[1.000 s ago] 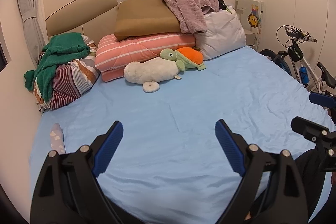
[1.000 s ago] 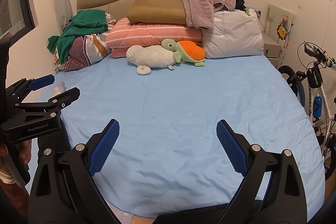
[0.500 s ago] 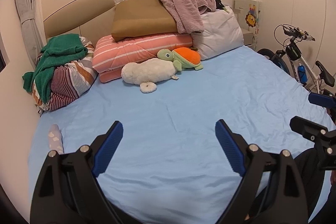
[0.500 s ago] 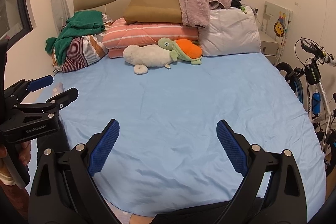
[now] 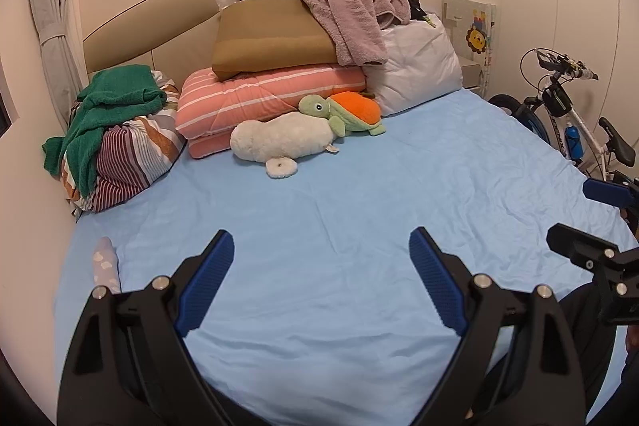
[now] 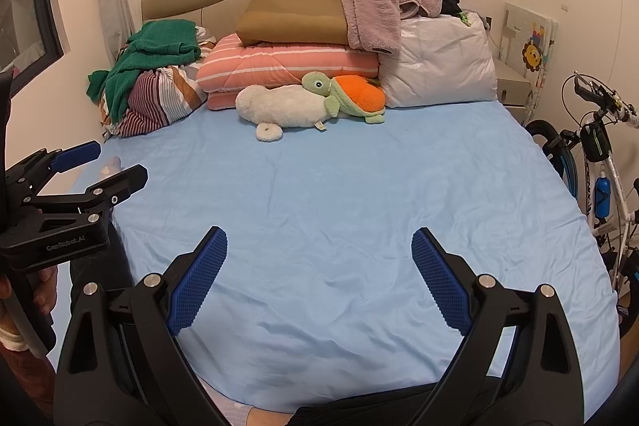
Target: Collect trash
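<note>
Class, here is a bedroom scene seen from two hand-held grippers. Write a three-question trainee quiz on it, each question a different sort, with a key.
1. True or false: the left gripper holds something.
2. Which toy lies partly on the white plush toy? A) turtle toy B) bicycle C) green blanket
3. Fill in: the purple towel drapes over the brown ____.

Key: 1 false, both it and the right gripper are open and empty; 2 A; 3 cushion.

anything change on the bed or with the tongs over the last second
Only the viewpoint drifted slightly; nothing was taken or let go. Both tongs, left and right, stay open and empty above the blue sheet, and the plush turtle and small patterned item lie unmoved.
</note>
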`<state>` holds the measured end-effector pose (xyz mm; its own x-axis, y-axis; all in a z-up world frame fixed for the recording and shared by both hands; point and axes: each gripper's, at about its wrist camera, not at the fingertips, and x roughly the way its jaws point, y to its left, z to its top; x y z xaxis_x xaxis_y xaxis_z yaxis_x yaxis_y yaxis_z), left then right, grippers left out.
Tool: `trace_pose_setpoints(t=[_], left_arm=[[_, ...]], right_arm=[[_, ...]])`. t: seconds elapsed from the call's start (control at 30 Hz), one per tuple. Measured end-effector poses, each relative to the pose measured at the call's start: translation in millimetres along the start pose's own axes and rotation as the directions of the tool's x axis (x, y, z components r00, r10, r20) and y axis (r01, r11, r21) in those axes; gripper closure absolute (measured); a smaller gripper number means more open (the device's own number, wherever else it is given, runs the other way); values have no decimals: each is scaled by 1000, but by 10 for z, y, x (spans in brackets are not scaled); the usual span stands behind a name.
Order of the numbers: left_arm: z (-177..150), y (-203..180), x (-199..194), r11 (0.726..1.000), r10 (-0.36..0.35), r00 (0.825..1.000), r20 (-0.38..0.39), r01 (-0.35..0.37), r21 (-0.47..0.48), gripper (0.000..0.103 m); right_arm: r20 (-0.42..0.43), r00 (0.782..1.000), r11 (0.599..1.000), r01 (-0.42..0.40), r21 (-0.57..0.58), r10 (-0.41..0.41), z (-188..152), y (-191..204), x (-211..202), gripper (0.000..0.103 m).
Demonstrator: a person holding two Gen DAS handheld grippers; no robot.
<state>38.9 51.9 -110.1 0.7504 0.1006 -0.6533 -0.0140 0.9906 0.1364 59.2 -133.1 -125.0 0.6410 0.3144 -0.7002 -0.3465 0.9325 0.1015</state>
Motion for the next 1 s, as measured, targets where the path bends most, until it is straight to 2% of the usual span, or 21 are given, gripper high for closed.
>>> trace_pose_setpoints(t=[0.5,1.0], left_arm=[[-12,21,-2,999,-45,999,-17,45,-19,14],[-17,37,-39,999,-46,999,-6,46,-24,14]], right_arm=[[0,1000,1000,2,1,-2,-18,4,-9,13],[4,1000,1000,13,9,-13,-18,-14,-28,13]])
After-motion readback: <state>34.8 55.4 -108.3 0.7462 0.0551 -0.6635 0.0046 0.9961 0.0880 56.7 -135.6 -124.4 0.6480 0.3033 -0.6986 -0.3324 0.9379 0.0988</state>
